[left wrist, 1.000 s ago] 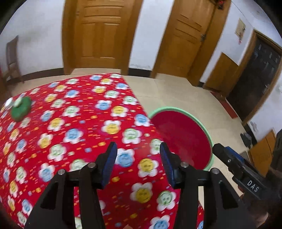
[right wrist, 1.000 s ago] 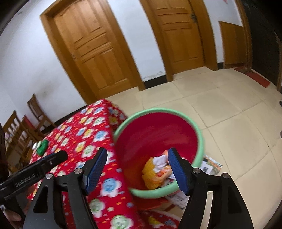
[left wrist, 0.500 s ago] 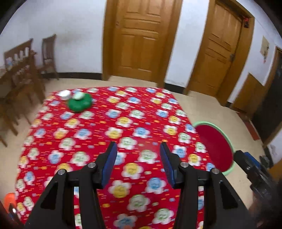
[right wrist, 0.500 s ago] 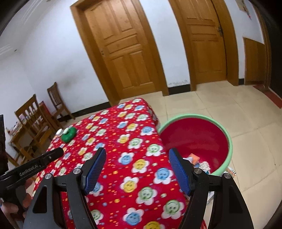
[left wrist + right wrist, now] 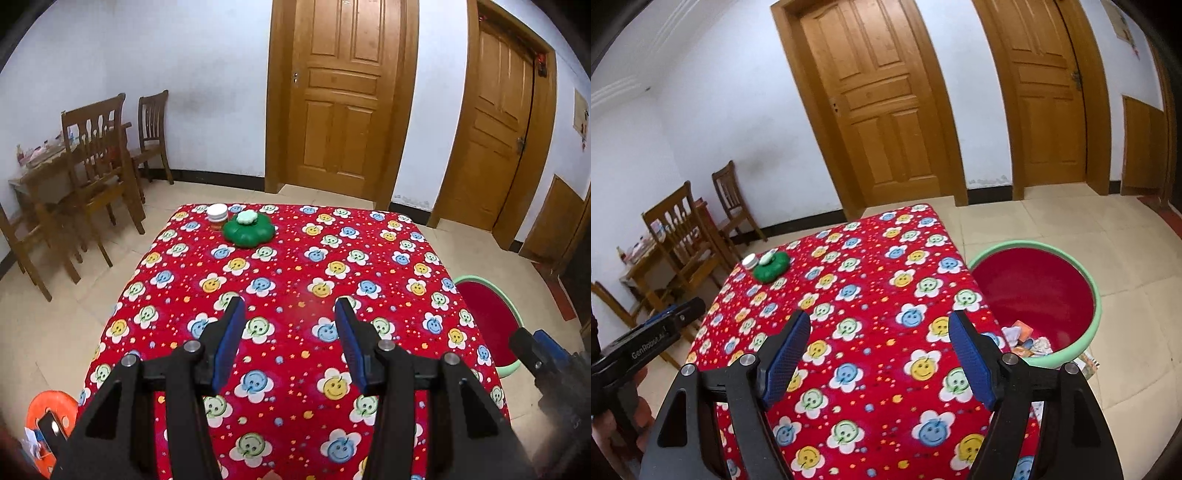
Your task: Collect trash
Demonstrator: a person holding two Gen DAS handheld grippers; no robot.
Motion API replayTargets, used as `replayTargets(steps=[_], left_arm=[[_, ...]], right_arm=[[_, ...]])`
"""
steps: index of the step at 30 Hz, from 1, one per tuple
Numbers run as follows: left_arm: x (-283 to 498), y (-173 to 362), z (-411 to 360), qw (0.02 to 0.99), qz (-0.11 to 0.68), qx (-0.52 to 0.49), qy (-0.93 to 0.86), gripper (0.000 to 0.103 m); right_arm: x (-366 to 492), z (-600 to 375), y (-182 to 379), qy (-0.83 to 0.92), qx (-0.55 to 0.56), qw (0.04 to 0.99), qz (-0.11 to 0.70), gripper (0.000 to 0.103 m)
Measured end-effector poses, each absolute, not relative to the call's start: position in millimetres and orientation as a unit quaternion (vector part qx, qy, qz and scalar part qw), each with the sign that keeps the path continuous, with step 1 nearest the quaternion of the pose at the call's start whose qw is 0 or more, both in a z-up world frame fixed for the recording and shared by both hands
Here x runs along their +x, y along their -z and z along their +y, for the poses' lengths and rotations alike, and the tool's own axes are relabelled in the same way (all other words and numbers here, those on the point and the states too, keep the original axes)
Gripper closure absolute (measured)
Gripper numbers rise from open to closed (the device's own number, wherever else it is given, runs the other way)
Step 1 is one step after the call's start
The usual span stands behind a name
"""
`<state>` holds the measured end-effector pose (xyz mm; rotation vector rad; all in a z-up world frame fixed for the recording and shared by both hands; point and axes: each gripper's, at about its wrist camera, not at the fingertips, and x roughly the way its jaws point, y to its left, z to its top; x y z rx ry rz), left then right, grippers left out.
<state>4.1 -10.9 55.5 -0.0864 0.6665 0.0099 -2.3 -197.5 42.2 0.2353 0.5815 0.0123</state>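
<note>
Red smiley-flower cloth covers the table [image 5: 295,280]. Both grippers tilt downward above it: the left gripper [image 5: 289,334] stands part-open and empty, while the right gripper [image 5: 878,354] is opening, nothing between its jaws. Trash [image 5: 1028,341] lies in the green-rimmed bin [image 5: 1097,295] beside the table.

Both wrist views face down-forward, sharing tablecloth [image 5: 295,280] [image 5: 871,295].

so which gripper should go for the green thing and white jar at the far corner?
Left, probably: left gripper faces the green thing and white jar nearly head-on, jaws empty. Right gripper sits bin-side, opening.
</note>
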Motion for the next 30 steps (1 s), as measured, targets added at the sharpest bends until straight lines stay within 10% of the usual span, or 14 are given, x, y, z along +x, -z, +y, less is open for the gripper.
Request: replayTargets(steps=[30], left_arm=[[9,-32,-10,0.937,0.347,-0.041,-0.003,0.053]], right_arm=[[8,-184,-20,0.000,0.098,0.944,0.316,0.025]])
